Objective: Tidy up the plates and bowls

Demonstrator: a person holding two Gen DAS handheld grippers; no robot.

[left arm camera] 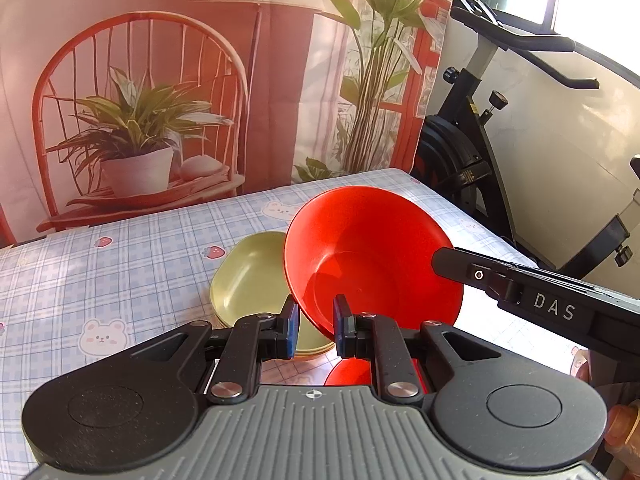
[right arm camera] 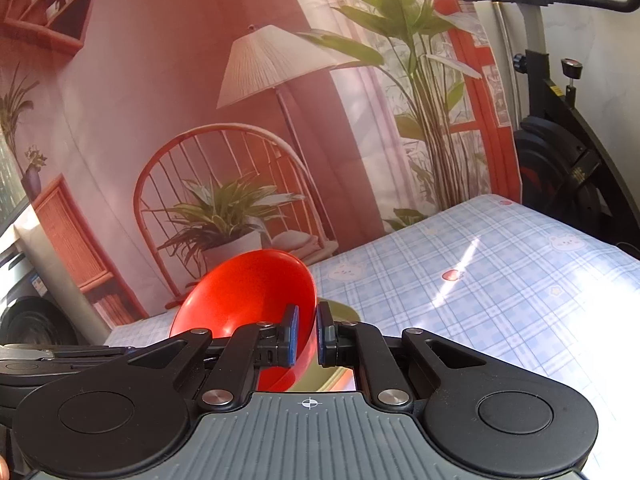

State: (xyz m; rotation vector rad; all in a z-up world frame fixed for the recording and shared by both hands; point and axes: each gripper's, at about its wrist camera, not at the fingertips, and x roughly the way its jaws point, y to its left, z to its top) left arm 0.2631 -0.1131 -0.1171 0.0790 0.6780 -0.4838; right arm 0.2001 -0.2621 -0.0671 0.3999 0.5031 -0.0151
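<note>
**A:** How far along is the tidying looking?

**B:** Partway, I'd judge. The right gripper [right arm camera: 306, 334] is clamping the rim of a glossy red plastic bowl [left arm camera: 372, 256], holding it tilted in the air above the table covered in a blue checked cloth [left arm camera: 120, 264]. One blue pad is sitting inside the rim and one outside.

**A:** And the left gripper [left arm camera: 316, 330]?

**B:** Its fingers are standing slightly apart around the bowl's near rim. Whether they are actually pinching it, I cannot tell.

**A:** Is anything already sorted?

**B:** A stack of pale green oval plastic plates [left arm camera: 248, 280] is resting on the cloth just behind and below the raised bowl, so the plates seem to be gathered. A second red dish [left arm camera: 348, 372] is peeking out under the left gripper, mostly hidden.

**A:** So what is remaining?

**B:** Probably setting this bowl down, perhaps nesting it with the other red piece. No other loose dishes are showing.
</note>
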